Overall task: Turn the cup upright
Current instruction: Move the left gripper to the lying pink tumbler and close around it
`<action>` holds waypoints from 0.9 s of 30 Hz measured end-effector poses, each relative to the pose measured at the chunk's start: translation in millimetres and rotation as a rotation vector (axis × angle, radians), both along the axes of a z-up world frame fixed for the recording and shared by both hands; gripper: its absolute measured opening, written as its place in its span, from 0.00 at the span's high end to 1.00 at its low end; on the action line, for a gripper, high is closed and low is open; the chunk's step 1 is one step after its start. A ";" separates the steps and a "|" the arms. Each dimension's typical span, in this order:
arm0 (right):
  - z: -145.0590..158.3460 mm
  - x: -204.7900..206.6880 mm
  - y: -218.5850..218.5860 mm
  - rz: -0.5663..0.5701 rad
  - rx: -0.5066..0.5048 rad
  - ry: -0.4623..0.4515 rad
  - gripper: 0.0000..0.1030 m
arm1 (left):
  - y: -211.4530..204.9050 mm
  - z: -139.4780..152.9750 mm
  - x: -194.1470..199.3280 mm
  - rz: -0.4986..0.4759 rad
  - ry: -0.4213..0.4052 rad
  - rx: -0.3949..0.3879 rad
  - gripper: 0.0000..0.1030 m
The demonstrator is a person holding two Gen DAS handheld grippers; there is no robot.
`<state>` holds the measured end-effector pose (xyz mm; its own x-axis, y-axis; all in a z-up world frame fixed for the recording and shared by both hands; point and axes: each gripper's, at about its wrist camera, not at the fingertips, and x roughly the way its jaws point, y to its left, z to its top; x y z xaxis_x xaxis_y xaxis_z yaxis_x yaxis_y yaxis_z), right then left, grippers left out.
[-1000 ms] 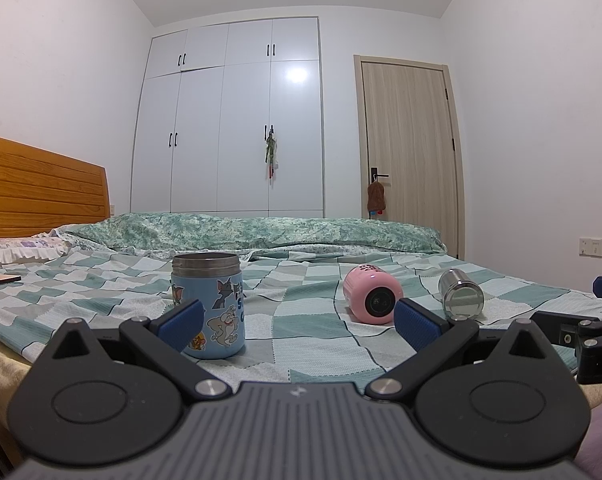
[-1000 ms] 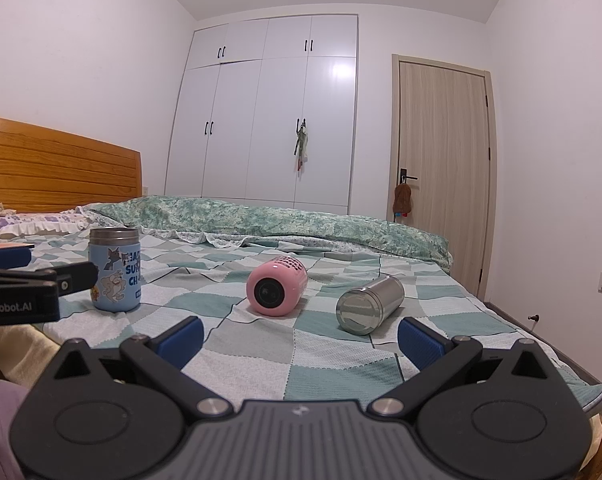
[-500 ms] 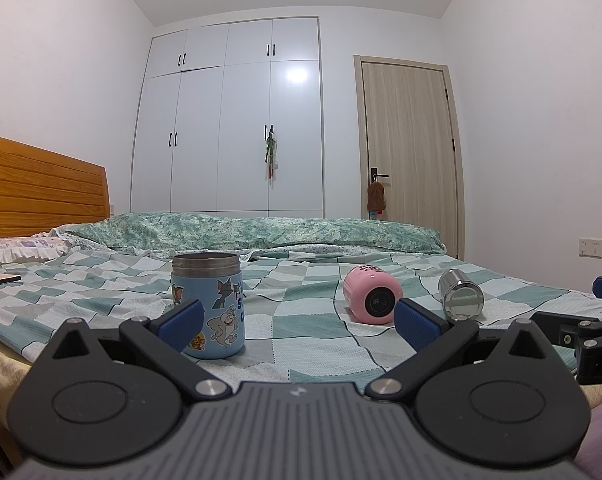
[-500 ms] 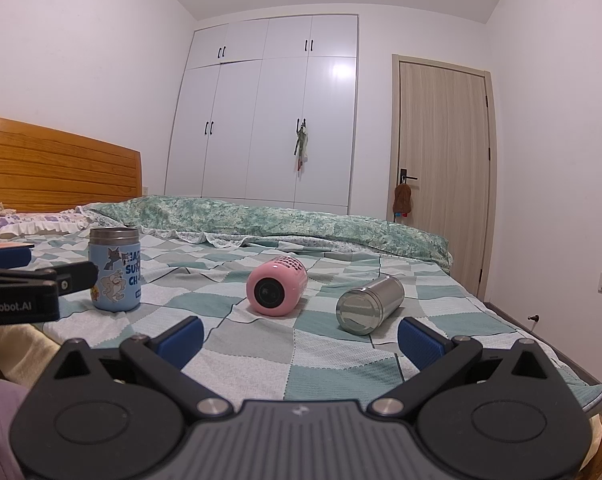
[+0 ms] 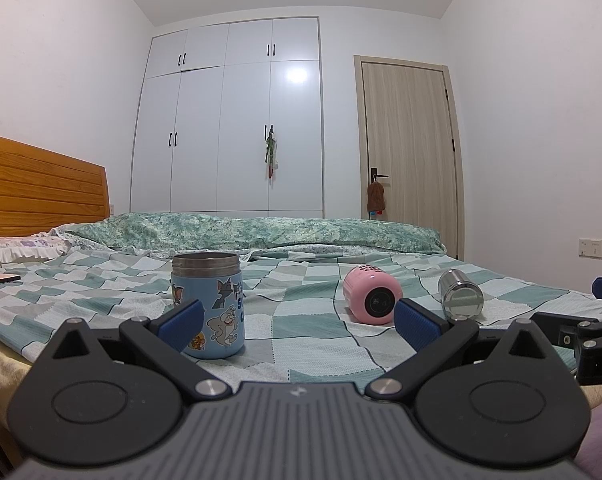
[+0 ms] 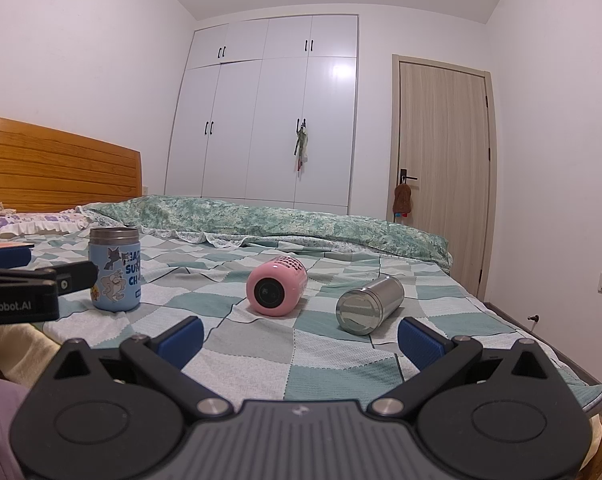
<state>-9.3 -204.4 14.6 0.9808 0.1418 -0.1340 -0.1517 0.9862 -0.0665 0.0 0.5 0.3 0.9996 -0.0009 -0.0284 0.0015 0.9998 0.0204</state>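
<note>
A pink cup (image 5: 372,297) (image 6: 276,287) lies on its side on the checked bedspread, base toward me. A steel cup (image 5: 459,293) (image 6: 369,304) lies on its side to its right. A blue cartoon cup (image 5: 209,306) (image 6: 115,269) stands upright at the left. My left gripper (image 5: 299,322) is open and empty, low at the bed's near edge, its left finger in front of the blue cup. My right gripper (image 6: 299,340) is open and empty, short of the pink and steel cups.
A rolled green duvet (image 6: 285,224) lies across the far side of the bed. A wooden headboard (image 5: 37,188) and pillows are at the left. White wardrobes (image 5: 237,128) and a door (image 5: 409,152) stand behind. The bed's right edge (image 6: 581,392) drops to the floor.
</note>
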 end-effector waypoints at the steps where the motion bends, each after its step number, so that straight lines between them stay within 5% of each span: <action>1: 0.0 0.0 0.1 0.000 0.000 0.000 0.00 | 0.0 0.0 0.0 0.000 0.001 0.000 0.00; 15: 16.2 11.4 -5.6 0.040 0.007 0.004 0.00 | -7.8 15.7 23.6 -0.063 0.093 -0.006 0.00; 27: 43.0 96.4 -21.4 0.053 -0.016 0.008 0.00 | -28.7 65.5 114.5 -0.130 0.157 0.063 0.00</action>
<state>87.0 -225.9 57.6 0.9708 0.1915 -0.1445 -0.2045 0.9755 -0.0809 114.5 -28.3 65.7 0.9746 -0.1227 -0.1876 0.1382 0.9878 0.0721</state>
